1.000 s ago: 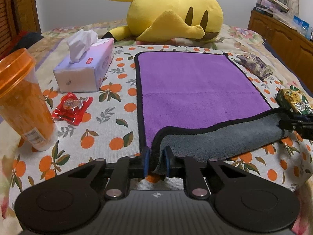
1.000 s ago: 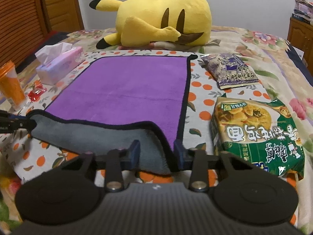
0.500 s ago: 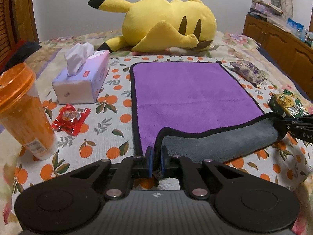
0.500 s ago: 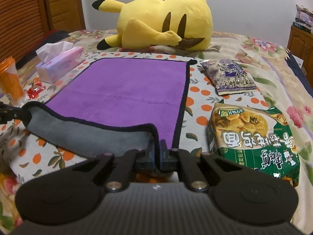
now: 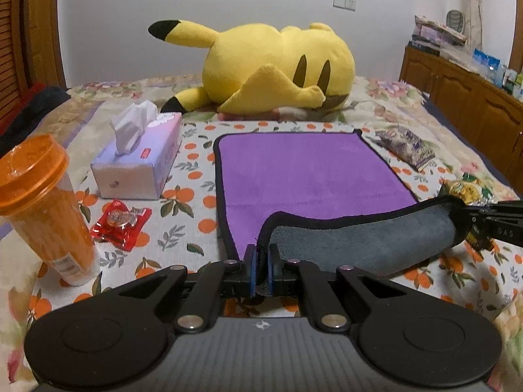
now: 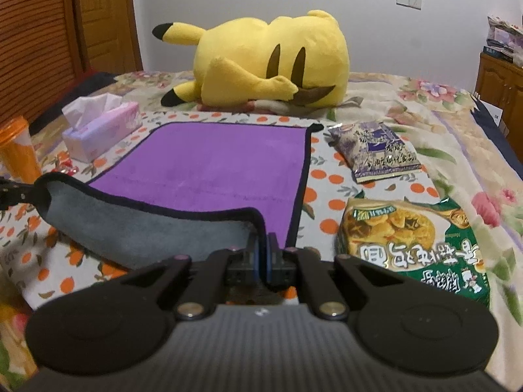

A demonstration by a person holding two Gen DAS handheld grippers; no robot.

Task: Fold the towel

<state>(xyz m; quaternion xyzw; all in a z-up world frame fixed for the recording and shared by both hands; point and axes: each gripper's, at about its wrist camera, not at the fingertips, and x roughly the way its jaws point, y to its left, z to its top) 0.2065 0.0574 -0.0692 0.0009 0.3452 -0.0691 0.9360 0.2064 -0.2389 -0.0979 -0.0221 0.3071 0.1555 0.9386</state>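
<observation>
While both near corners were lying lower a second ago, the left hand-held gripper (image 5: 260,269) and right hand-held gripper (image 6: 261,254), each clenched on the purple towel (image 5: 310,170), are lifting its near edge off the bed (image 5: 196,176), grey underside showing, starting the fold.

orange cup (image 6: 18,150) cropped at left edge, green packet (image 5: 464,192) partly hidden

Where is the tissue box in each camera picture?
Left wrist view: the tissue box sits left of the purple towel, between the towel and the orange cup.
Right wrist view: the tissue box is at the far left, beyond the towel's left edge.
Shared landmark: the yellow plush lies behind the towel in both views.
</observation>
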